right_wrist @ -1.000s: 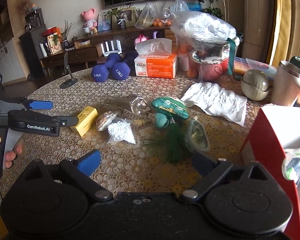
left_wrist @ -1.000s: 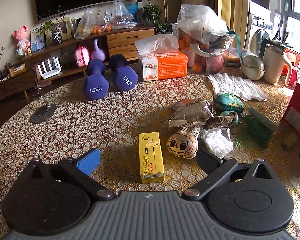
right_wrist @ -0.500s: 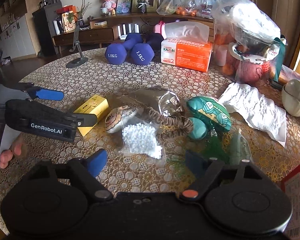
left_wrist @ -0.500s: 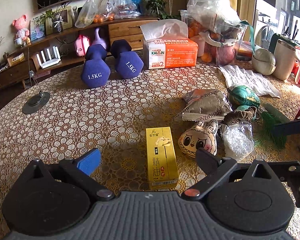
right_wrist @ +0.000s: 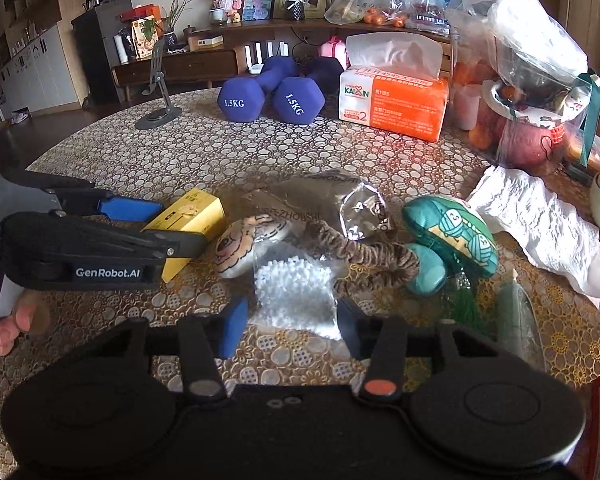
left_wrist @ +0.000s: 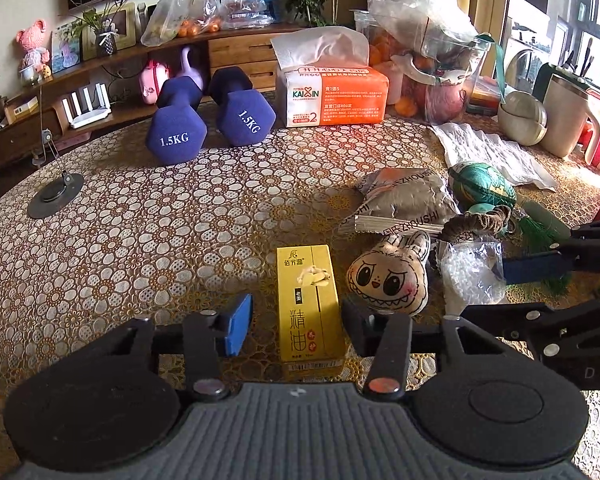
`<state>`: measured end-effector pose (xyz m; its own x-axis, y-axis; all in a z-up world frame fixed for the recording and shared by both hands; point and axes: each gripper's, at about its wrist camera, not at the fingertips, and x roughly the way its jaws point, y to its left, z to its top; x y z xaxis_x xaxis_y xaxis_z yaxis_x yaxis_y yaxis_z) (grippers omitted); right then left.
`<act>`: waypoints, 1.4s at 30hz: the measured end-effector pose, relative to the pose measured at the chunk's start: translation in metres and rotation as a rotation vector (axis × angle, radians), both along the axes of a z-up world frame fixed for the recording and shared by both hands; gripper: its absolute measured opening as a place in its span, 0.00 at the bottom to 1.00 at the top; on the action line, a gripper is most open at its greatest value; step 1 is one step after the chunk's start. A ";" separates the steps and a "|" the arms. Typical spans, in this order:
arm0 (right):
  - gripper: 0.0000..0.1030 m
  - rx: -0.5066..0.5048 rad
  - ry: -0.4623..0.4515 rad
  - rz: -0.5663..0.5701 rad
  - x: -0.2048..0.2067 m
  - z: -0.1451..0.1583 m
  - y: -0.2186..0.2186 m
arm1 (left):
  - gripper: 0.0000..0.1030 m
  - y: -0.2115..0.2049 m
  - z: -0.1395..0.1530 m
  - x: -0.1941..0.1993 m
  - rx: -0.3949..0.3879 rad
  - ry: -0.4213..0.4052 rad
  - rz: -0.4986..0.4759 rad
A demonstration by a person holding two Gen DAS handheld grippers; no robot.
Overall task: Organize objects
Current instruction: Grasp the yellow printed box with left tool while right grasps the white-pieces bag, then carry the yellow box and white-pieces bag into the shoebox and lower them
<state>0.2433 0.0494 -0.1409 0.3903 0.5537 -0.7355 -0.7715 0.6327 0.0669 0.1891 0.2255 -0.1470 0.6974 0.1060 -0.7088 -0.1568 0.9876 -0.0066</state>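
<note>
Straddling the yellow carton [left_wrist: 310, 302], my left gripper [left_wrist: 296, 326] has its fingers spread a little wider than the carton, one on each side. The blue pad [left_wrist: 238, 319] stands off the carton's left face with tablecloth showing between, and the black right finger [left_wrist: 356, 330] sits just beside its right face; I cannot tell whether that one touches. Nothing is clamped. Just right of that finger lies the bunny-face plush [left_wrist: 389, 276], and beyond it a clear bag of white beads [left_wrist: 470, 276].

On the right wrist view, my right gripper [right_wrist: 290, 330] is likewise parted, with the bag of white beads [right_wrist: 296, 292] lying between and ahead of its fingers; the blue pad [right_wrist: 234, 326] sits left of the bag's near edge and the black finger [right_wrist: 350, 330] close at its right corner, neither clearly pressing it. To the left of these fingers I see the left gripper [right_wrist: 168, 228] around the yellow carton [right_wrist: 190, 220]. Ahead of the bag lies a striped fabric loop [right_wrist: 374, 258], and to the right a green plush with yarn-ball print [right_wrist: 452, 236], all on the floral tablecloth [right_wrist: 180, 152].
</note>
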 end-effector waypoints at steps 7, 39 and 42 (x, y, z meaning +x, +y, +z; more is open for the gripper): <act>0.35 0.016 0.015 -0.024 0.000 0.001 -0.002 | 0.30 -0.006 0.001 -0.001 0.013 0.008 -0.016; 0.23 0.167 0.043 -0.101 -0.069 0.087 -0.103 | 0.30 -0.085 0.088 -0.072 -0.012 -0.012 -0.123; 0.23 0.184 0.027 -0.119 -0.078 0.102 -0.123 | 0.30 -0.106 0.103 -0.077 -0.013 -0.020 -0.158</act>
